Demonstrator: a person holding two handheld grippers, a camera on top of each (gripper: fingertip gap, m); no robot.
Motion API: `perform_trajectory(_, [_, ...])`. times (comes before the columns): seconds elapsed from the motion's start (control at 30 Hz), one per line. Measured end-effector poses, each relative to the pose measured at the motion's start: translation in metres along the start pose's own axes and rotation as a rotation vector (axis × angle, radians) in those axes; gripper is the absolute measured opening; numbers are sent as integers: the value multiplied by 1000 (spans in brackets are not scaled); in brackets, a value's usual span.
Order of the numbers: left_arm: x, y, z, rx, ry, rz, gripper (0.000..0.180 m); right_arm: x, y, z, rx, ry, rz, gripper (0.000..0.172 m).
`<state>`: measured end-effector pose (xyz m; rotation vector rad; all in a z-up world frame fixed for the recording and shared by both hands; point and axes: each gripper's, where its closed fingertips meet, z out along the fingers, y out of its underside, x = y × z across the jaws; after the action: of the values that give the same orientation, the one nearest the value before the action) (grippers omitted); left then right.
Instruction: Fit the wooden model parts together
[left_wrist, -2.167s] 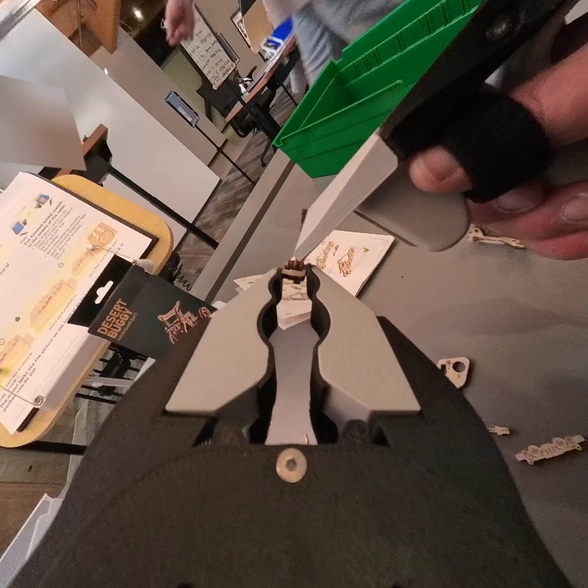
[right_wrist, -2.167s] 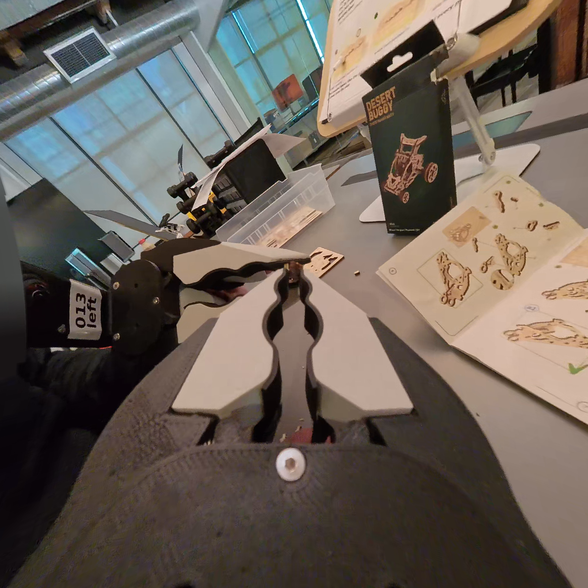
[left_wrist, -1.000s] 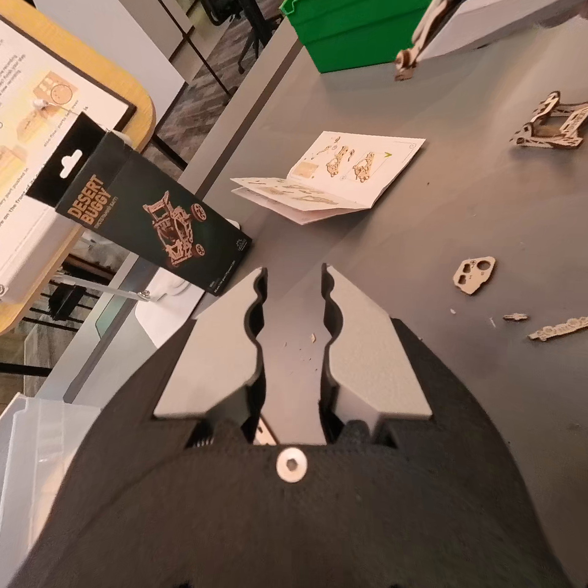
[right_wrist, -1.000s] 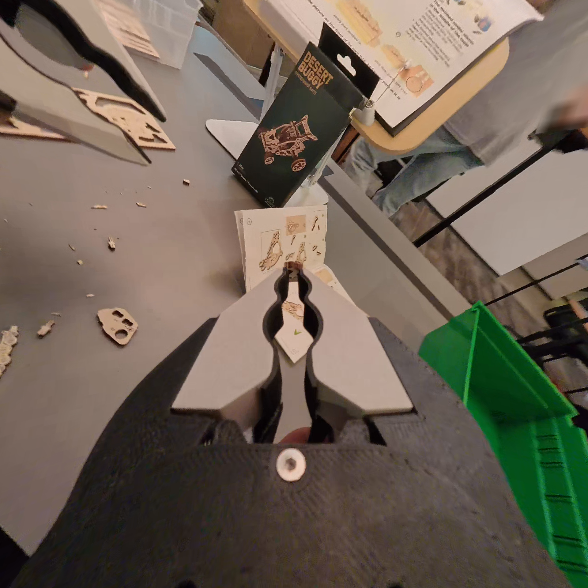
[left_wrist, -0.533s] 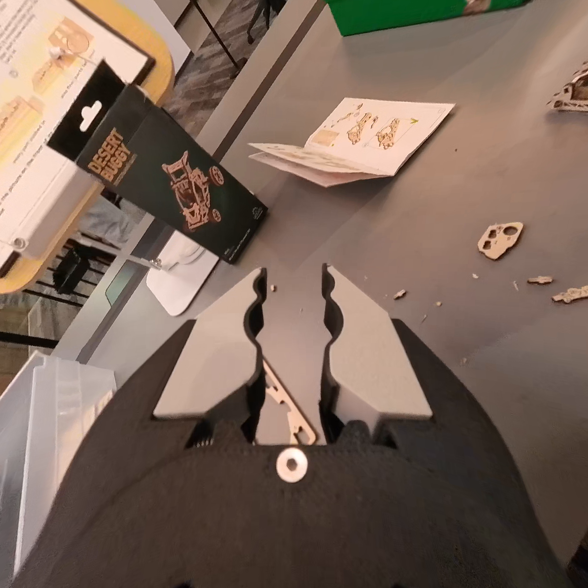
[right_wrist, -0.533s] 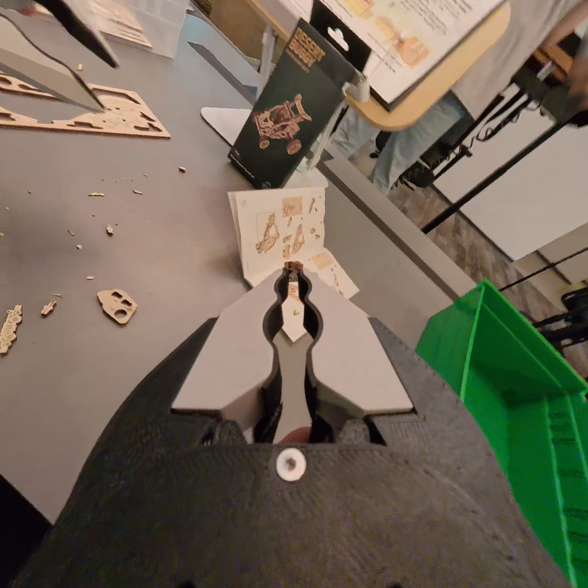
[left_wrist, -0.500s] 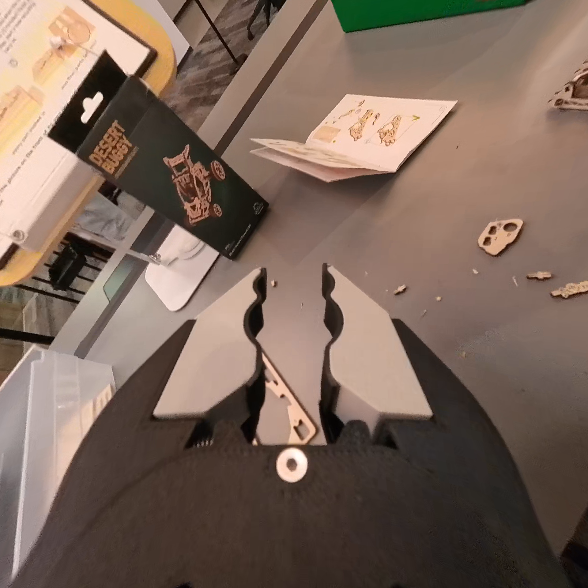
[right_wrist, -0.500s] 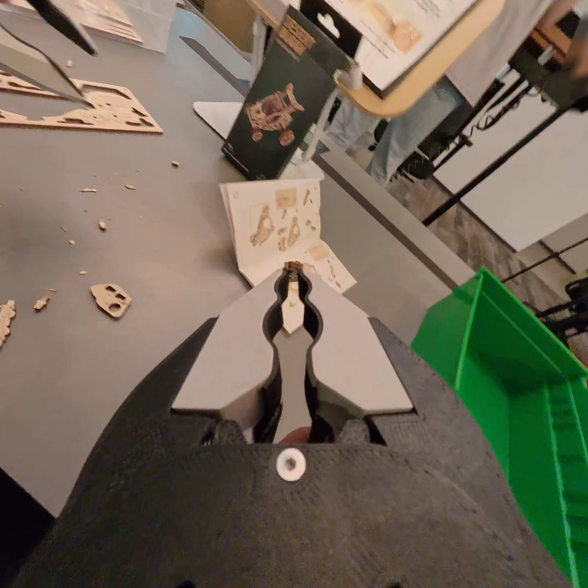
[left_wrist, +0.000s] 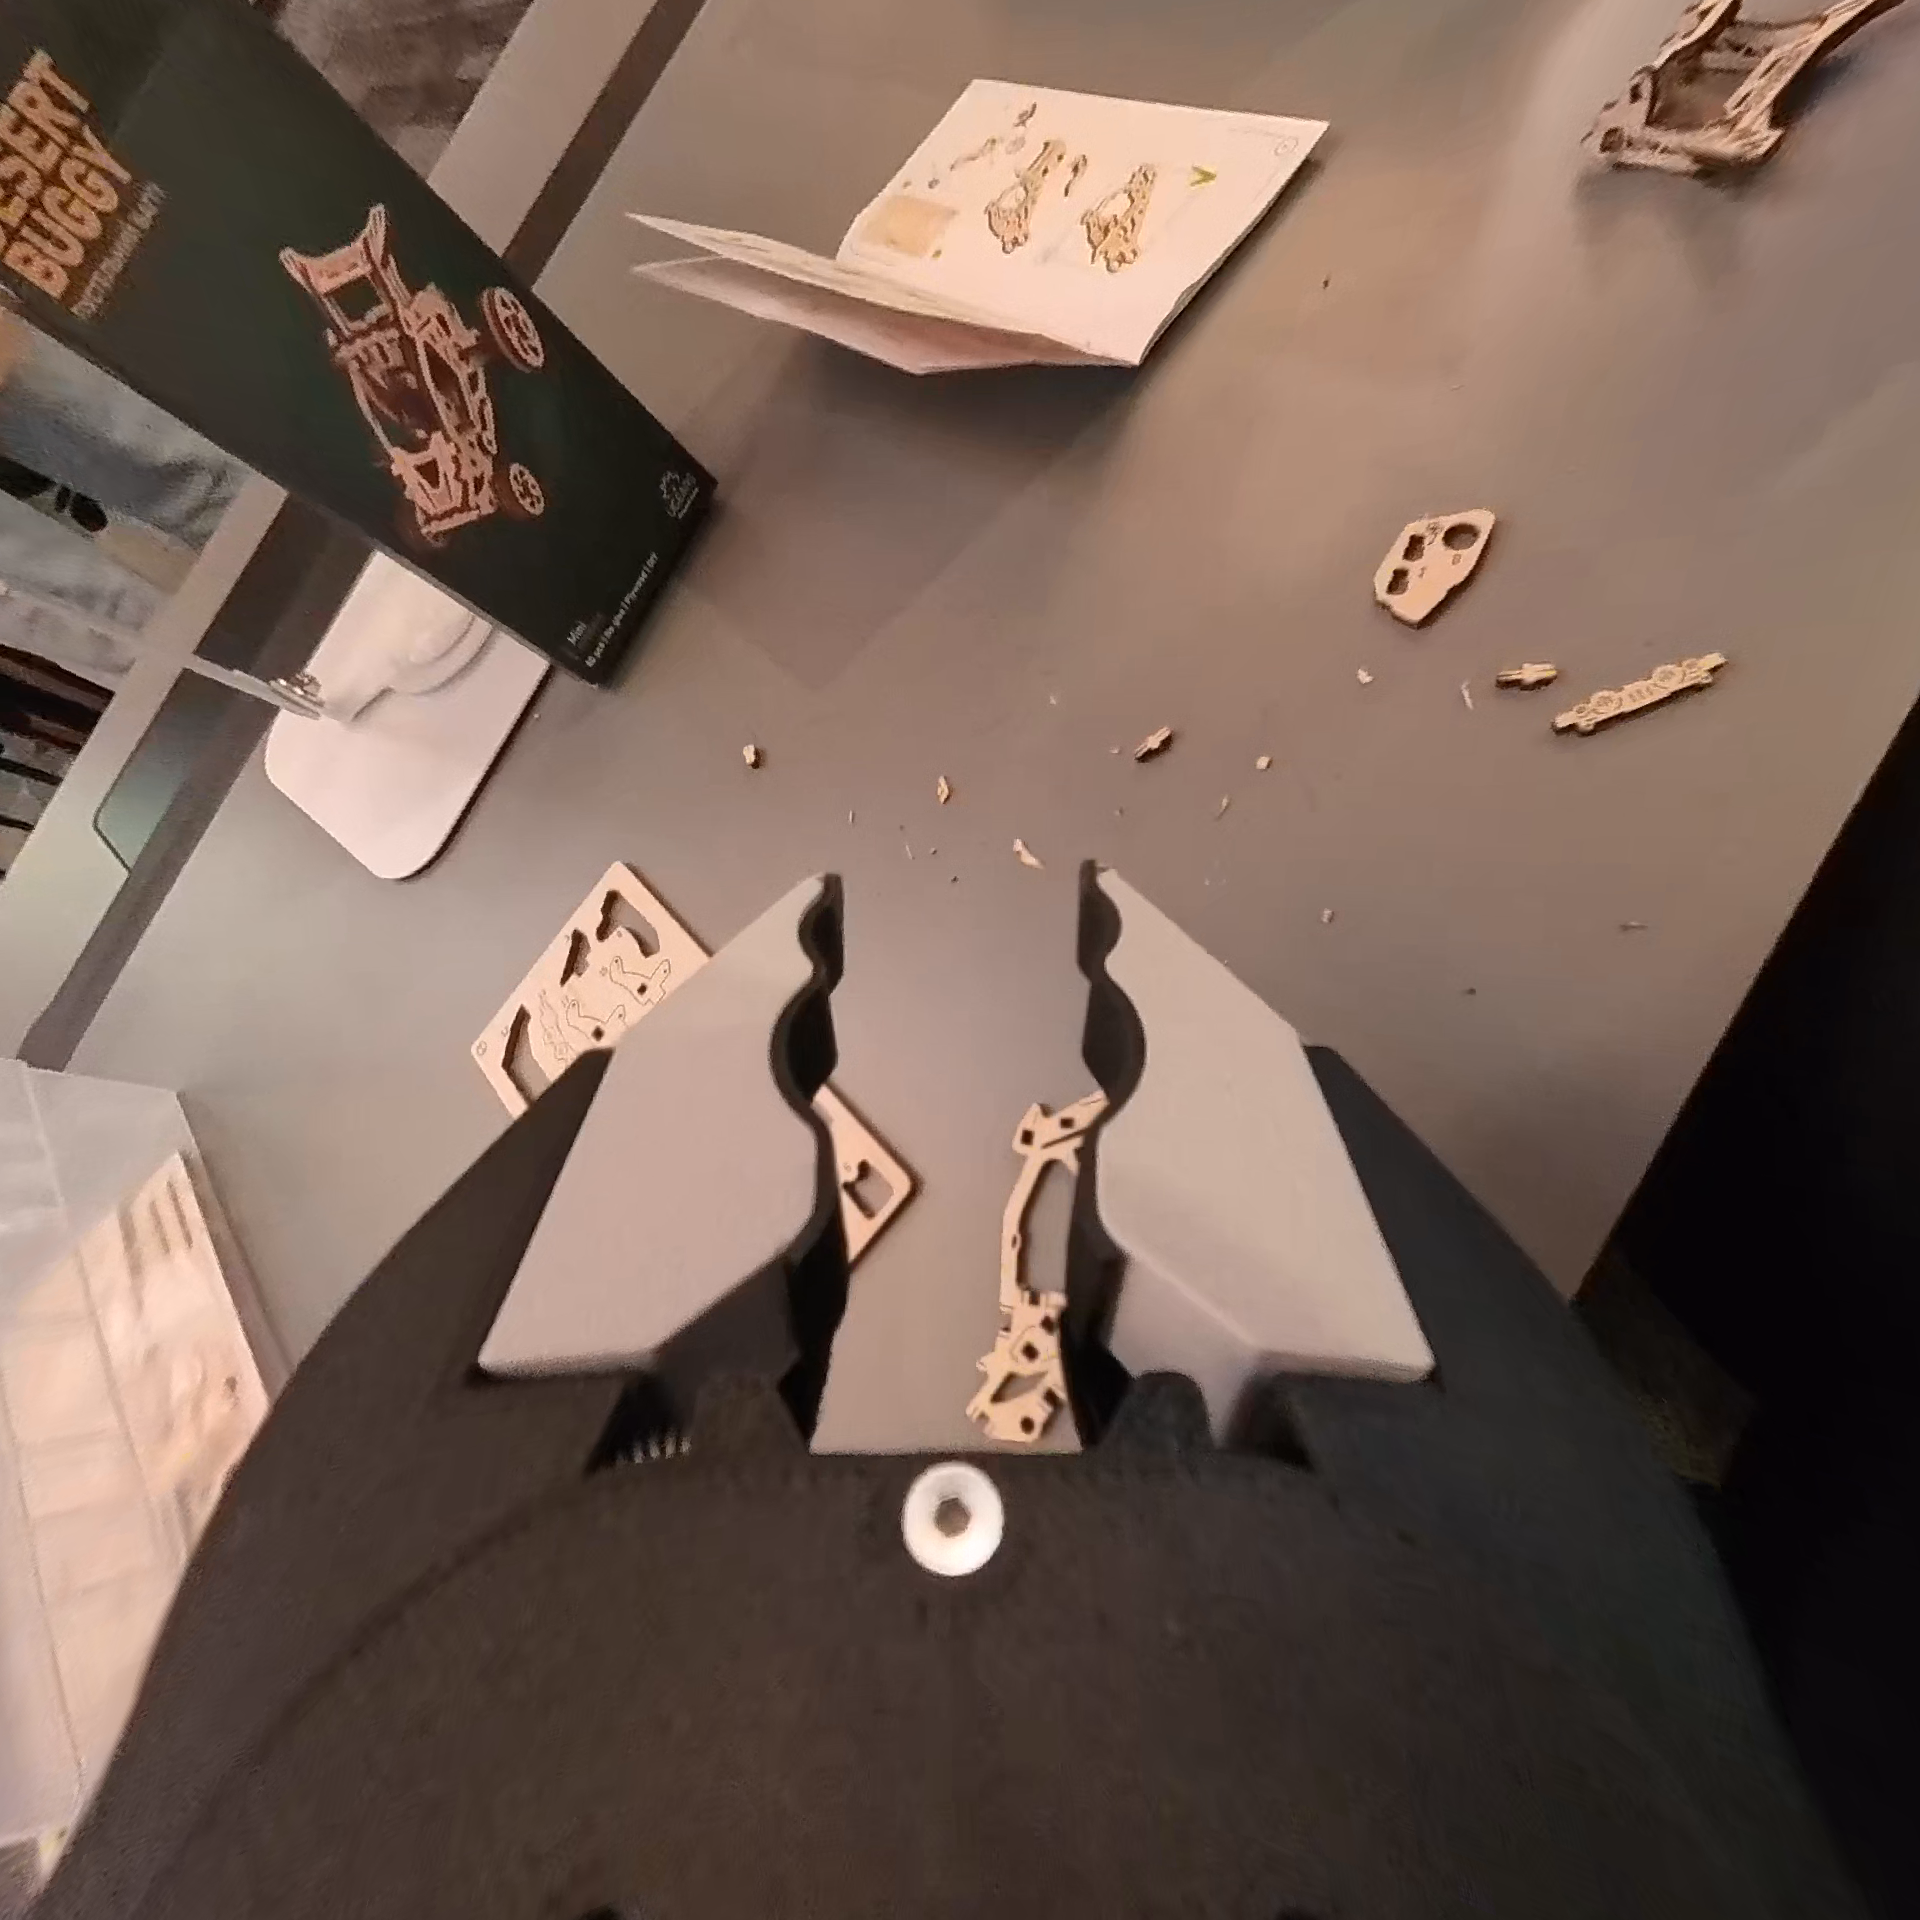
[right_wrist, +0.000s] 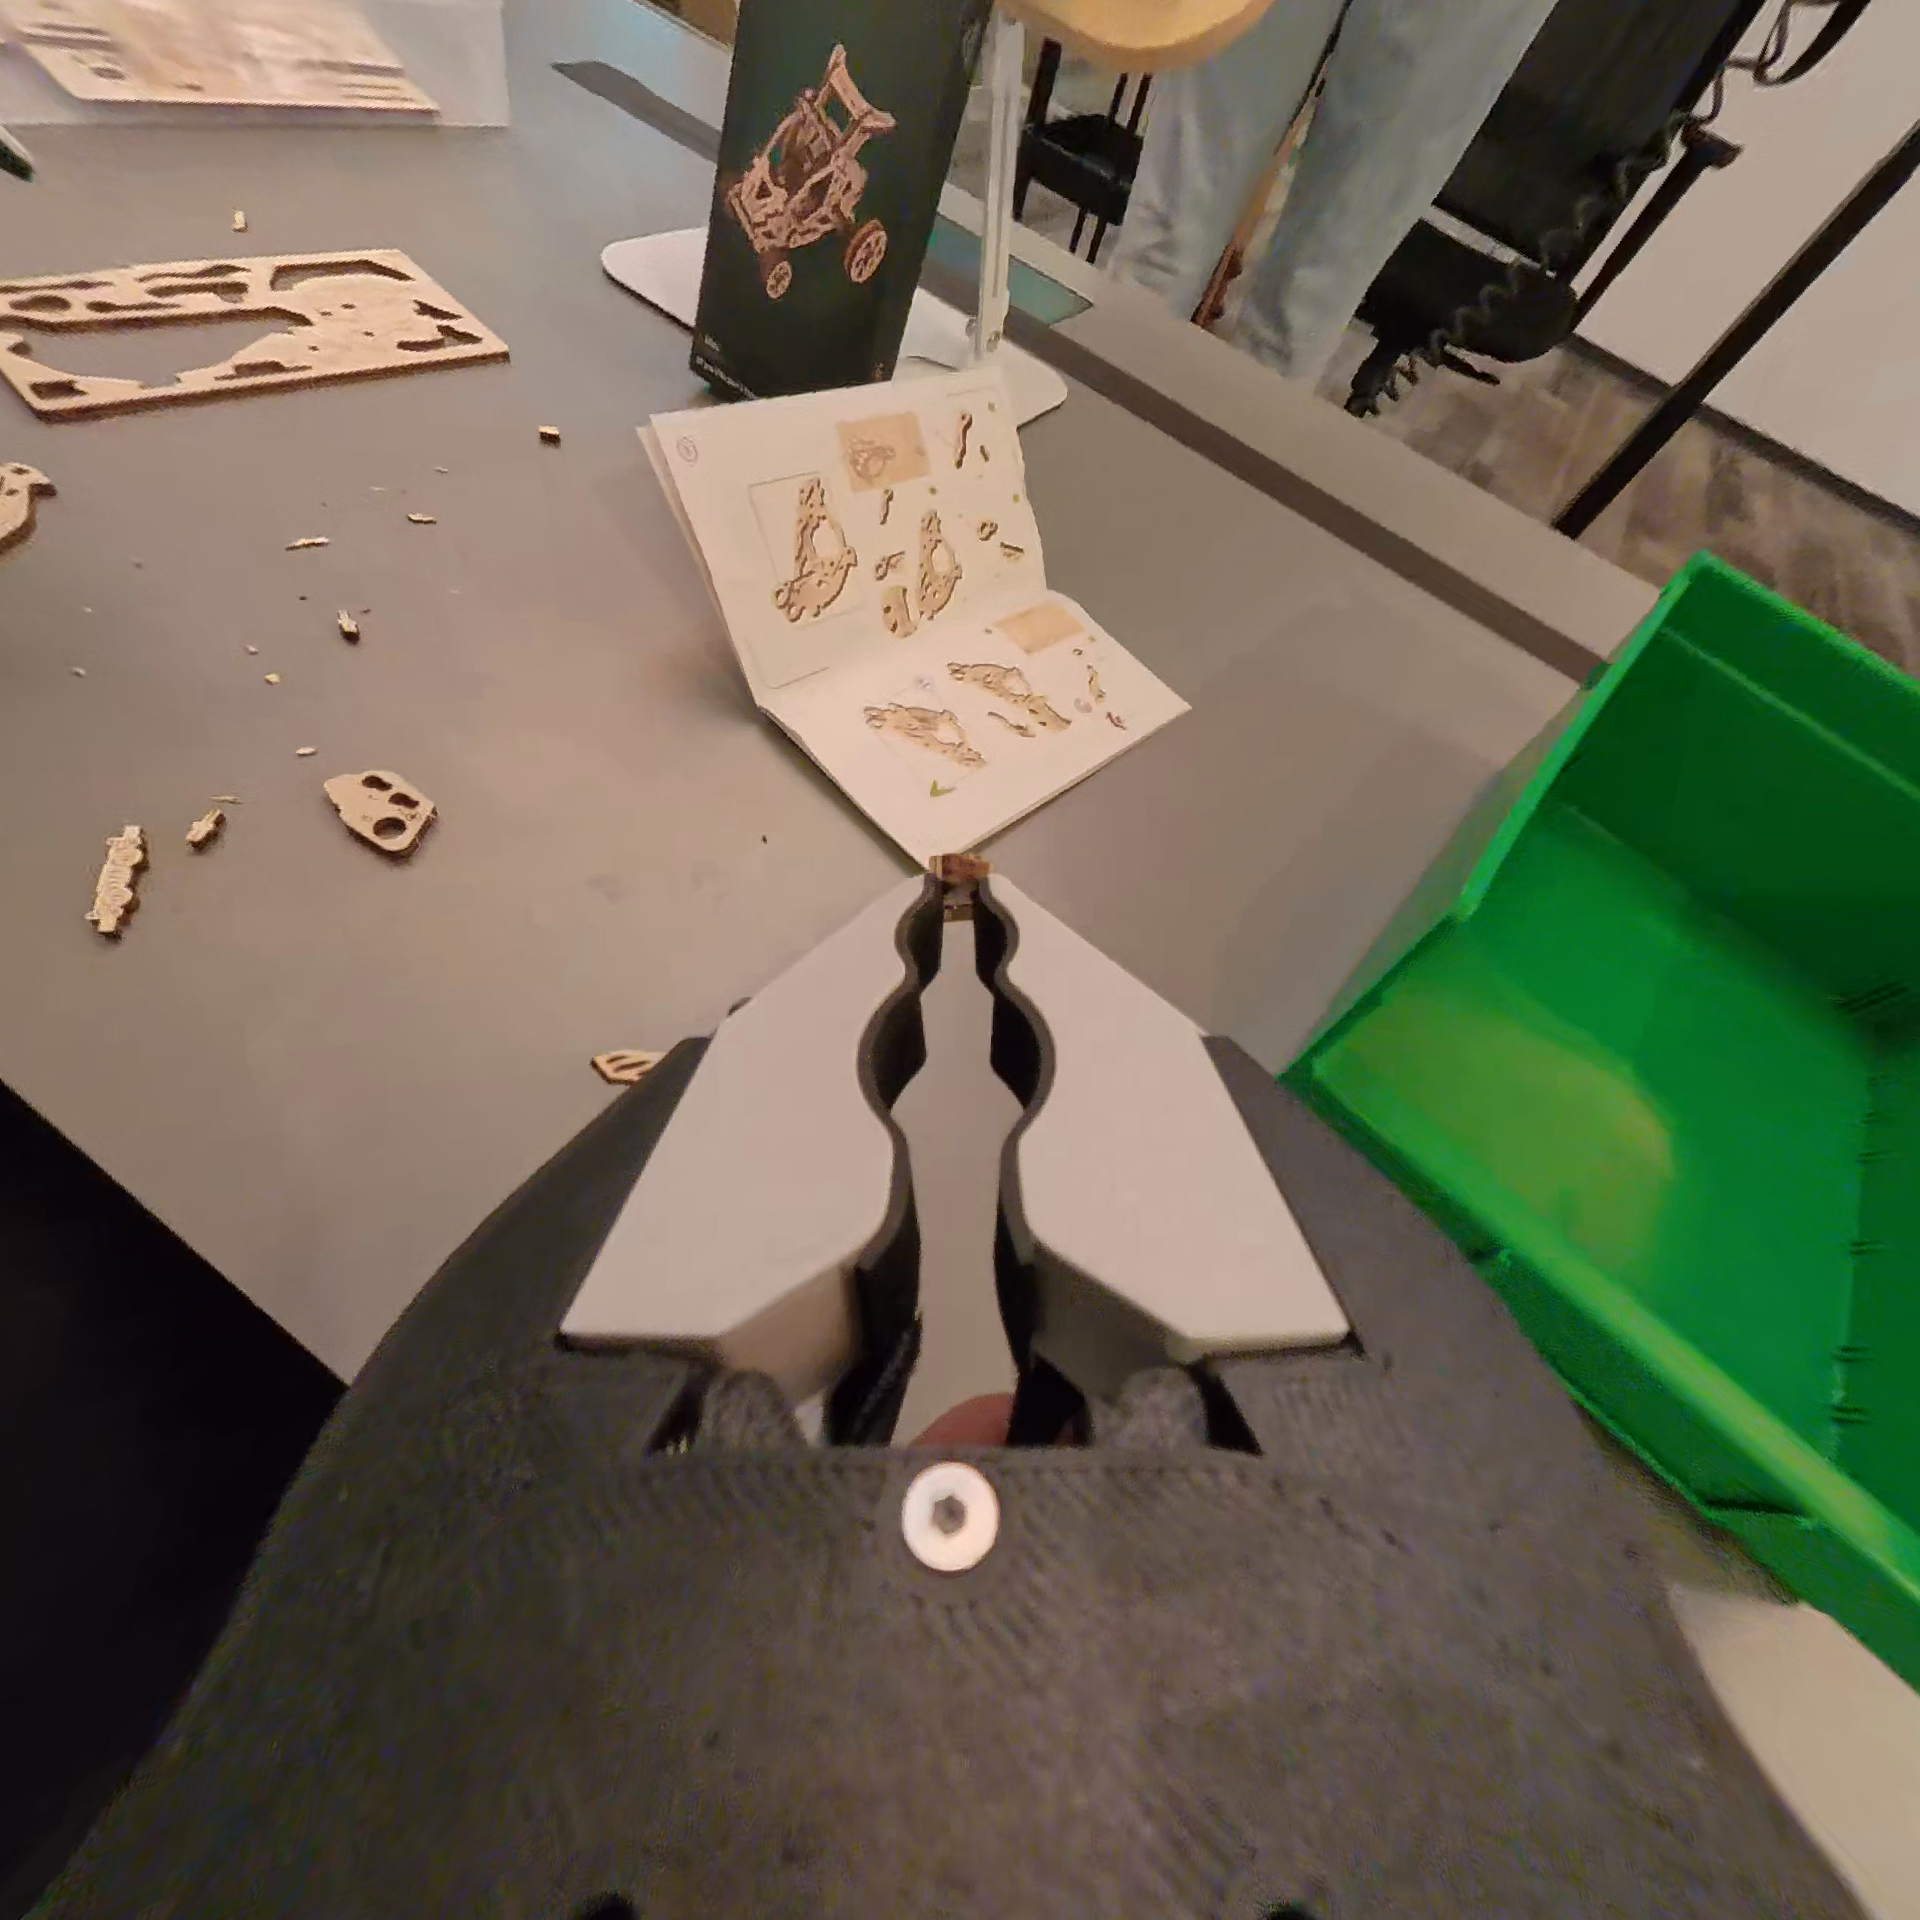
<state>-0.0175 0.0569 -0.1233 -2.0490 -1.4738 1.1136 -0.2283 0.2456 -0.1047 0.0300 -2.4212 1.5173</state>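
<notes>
Plywood strut (left_wrist: 1034, 1262), thin, light, snappable, under my wide-open left gripper (left_wrist: 956, 883): grasp its edges mid-length; right gripper (right_wrist: 958, 883) pinches a small wooden part (right_wrist: 958, 869).

A grey table (right_wrist: 436, 966) fills the near ground. Beyond its far edge, wood-patterned flooring (right_wrist: 1704, 488) meets a white wall (right_wrist: 1808, 281), with dark furniture legs (right_wrist: 1091, 197) standing nearby.
</notes>
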Motion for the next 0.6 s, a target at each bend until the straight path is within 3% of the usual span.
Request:
perform_trajectory(0.13, [19, -29, 9, 65, 67, -3, 47, 4, 12, 1, 15, -14, 71, 3])
perform_trajectory(0.37, [119, -111, 78, 151, 320, 179, 64, 15, 33, 5, 43, -12, 189, 3])
perform_trajectory(0.5, [153, -134, 112, 154, 338, 358, 62, 21, 42, 4, 27, 22, 175, 3])
perform_trajectory(0.6, [169, -142, 122, 157, 384, 364, 62, 26, 48, 4, 2, 49, 155, 3])
